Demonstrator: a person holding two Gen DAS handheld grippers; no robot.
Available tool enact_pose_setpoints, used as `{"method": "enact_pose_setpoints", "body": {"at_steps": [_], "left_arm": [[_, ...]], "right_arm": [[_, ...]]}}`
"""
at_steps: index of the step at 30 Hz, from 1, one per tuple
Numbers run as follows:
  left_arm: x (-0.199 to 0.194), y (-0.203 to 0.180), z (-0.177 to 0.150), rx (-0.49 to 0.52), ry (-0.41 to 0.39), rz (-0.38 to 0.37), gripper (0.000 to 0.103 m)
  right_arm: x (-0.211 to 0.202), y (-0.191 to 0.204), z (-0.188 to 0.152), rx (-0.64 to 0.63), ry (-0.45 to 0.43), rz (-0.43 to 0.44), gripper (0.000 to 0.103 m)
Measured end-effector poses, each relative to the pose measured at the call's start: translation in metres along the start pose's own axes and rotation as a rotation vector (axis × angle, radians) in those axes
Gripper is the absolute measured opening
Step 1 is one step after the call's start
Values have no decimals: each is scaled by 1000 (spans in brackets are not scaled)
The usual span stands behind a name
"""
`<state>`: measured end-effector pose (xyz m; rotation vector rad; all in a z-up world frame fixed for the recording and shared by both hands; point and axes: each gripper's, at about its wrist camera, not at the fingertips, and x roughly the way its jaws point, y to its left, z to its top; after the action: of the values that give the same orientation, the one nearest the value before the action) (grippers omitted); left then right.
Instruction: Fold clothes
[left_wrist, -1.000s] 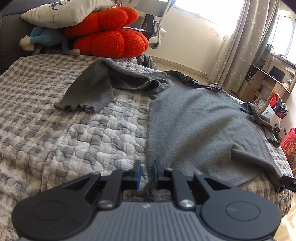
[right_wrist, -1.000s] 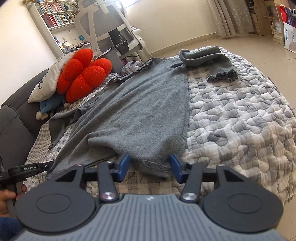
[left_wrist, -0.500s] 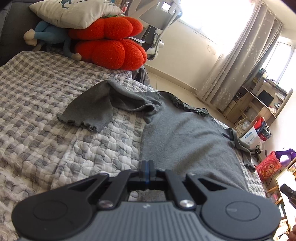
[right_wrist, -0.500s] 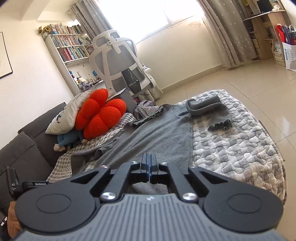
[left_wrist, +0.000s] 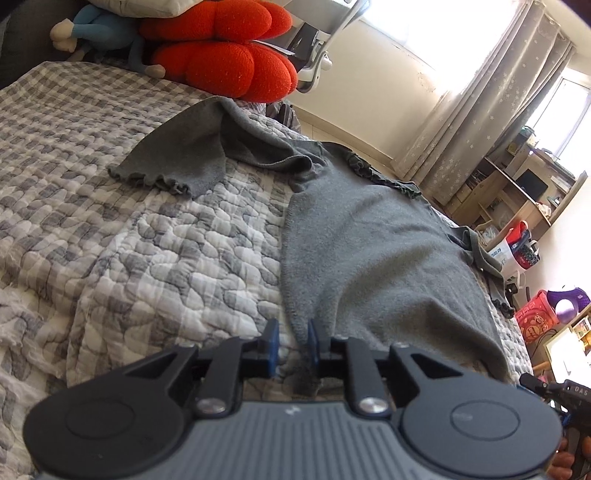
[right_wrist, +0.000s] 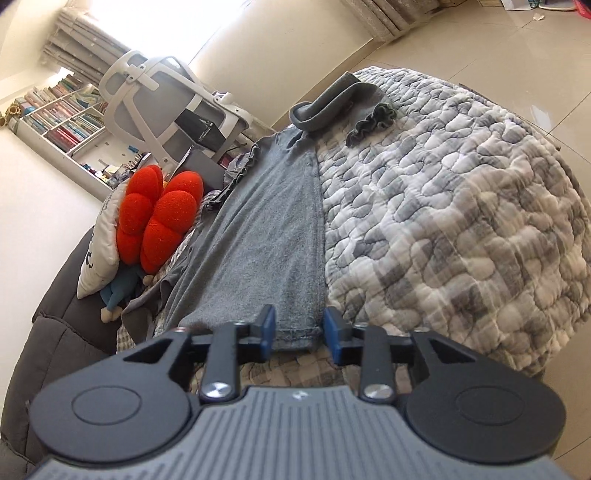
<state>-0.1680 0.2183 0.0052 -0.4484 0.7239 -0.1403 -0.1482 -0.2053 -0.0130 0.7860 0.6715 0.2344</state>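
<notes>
Both the left gripper (left_wrist: 291, 343) and right gripper (right_wrist: 300, 328) have just been opening, fingers apart astride the grey top's (left_wrist: 373, 254) hem.

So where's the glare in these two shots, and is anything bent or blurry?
Left wrist view: the window behind the curtain is blown out white. Right wrist view: the window glares too, the quilt bulges from fisheye distortion, and the gripper body is soft up close.
</notes>
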Motion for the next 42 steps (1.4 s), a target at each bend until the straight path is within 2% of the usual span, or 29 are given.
{"method": "enact_pose_setpoints", "body": {"at_steps": [1,2,5,9,11,12,13,14,15,20,22,26,30,36,38,40,42], "left_arm": [[-1,0,-1,-3,-3,-7,38],[-1,-2,-2,0,-8,-10,42],[0,-5,-3,14,-17,-6,43],[6,-6,-2,4,-22,-9,40],[10,-9,-3,21,-16,9,40],[12,-10,-3,31,-16,18,37],[12,-11,-2,39,-17,25,32],[13,-11,0,42,-13,31,18],[13,-10,2,34,-8,30,13],[8,2,14,-31,13,-16,9],[1,3,19,-54,16,-48,9],[-15,-2,28,-66,-5,-95,7],[-23,-6,30,-14,-39,-52,6],[-12,9,24,-20,2,3,6],[-10,11,19,-12,14,16,6],[-11,13,15,-7,20,24,6],[-12,14,13,-8,24,29,6]], "right_arm": [[-2,1,0,-1,-10,3,60],[-2,3,-1,-16,-9,6,60],[1,10,-5,-64,2,-7,60],[8,18,-10,-99,13,28,60],[12,23,-12,-147,4,12,52],[14,25,-12,-170,0,5,35],[16,24,-12,-160,5,13,24],[17,23,-12,-152,4,21,22],[17,23,-12,-154,-4,21,18],[4,27,-3,-162,-62,59,15],[-9,35,5,-168,-96,116,14],[-30,48,15,-192,-122,155,13],[-41,54,12,-221,-110,154,13],[-42,51,-6,-235,-66,141,13],[-43,50,-8,-237,-58,150,0],[-49,52,-10,-257,-68,168,0],[-47,58,-9,-311,-71,116,0]]}}
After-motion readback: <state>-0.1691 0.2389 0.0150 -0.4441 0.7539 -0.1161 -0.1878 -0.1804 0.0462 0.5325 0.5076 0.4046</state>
